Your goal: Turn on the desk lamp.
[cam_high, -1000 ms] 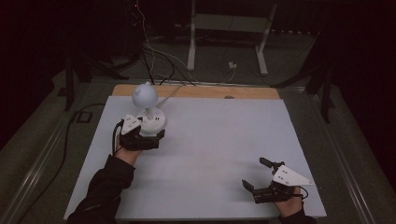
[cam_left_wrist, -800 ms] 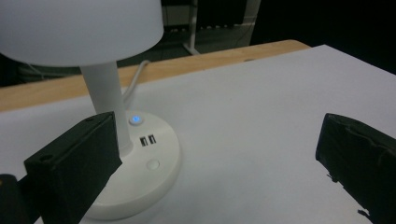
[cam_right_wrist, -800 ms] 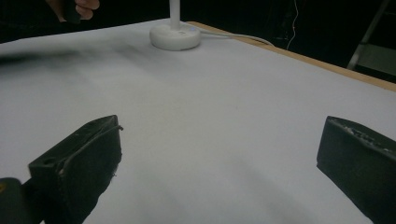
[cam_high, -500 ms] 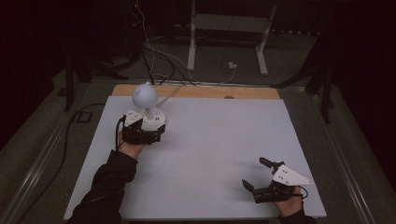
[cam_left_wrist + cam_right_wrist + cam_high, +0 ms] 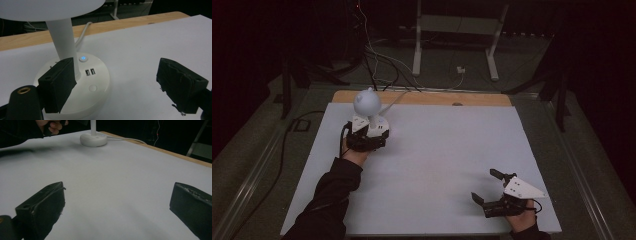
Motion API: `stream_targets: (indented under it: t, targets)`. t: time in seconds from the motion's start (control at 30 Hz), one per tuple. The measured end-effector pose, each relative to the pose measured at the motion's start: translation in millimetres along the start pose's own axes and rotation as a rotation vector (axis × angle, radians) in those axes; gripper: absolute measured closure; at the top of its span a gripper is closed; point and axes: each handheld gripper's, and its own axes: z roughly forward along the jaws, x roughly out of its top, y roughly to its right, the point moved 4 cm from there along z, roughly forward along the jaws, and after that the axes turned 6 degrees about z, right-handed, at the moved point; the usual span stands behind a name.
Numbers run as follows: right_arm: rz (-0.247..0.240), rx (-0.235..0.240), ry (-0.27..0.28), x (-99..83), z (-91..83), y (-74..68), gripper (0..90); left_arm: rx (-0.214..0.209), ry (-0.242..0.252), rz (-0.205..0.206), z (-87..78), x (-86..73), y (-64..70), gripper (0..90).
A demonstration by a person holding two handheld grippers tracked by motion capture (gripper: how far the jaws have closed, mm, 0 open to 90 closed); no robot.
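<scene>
At the table's 10 o'clock, the lamp (image 5: 368, 114) stands on its round base (image 5: 82, 82), cord running off the far edge. Left gripper (image 5: 371, 131) hangs over the base, jaws wide apart, one jaw above the base top. Power button (image 5: 83, 58) glows blue. Judged step: reaching for the button; next needs one jaw tip lowered onto it. Right gripper (image 5: 492, 189) idles at 5 o'clock, jaws spread, nothing held. No containers.

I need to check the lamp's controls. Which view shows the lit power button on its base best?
The left gripper view: the power button glows blue on the lamp base, close up beside the stem. In the high view the left claw covers most of the base; in the right gripper view the base is too far off.
</scene>
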Motion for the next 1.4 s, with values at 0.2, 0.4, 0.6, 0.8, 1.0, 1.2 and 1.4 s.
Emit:
stream_targets:
  t: [0.2, 0.4, 0.6, 0.8, 1.0, 1.2, 1.4]
  targets:
    - [-0.001, 0.0, 0.0, -0.1, -0.1, 0.1, 0.0, 0.014, -0.011, 0.001, 3.6, -0.7, -0.1, 29.1]
    - [0.0, 0.001, -0.002, -0.3, -0.1, -0.2, 0.0, 0.034, -0.021, 0.018, 6.8, -1.3, 1.2, 48.2]
    - [0.001, 0.003, -0.002, -0.3, 0.0, -0.3, 0.0, 0.054, -0.029, 0.014, 9.4, -1.6, 0.2, 61.8]
    - [0.001, 0.002, -0.003, -0.5, 0.2, 0.0, 0.0, 0.071, -0.039, 0.02, 12.2, -3.4, -3.2, 73.4]
    - [0.0, 0.002, -0.003, -0.6, 0.3, 0.1, 0.0, 0.069, -0.055, 0.026, 16.6, -5.4, -5.0, 81.9]
    - [0.001, 0.002, -0.003, -0.6, 0.3, 0.1, 0.0, 0.064, -0.055, 0.018, 20.4, -7.9, -7.3, 87.5]
    - [0.0, 0.003, -0.003, -0.6, 0.4, -0.1, 0.0, 0.071, -0.056, 0.018, 23.3, -12.1, -12.2, 90.0]
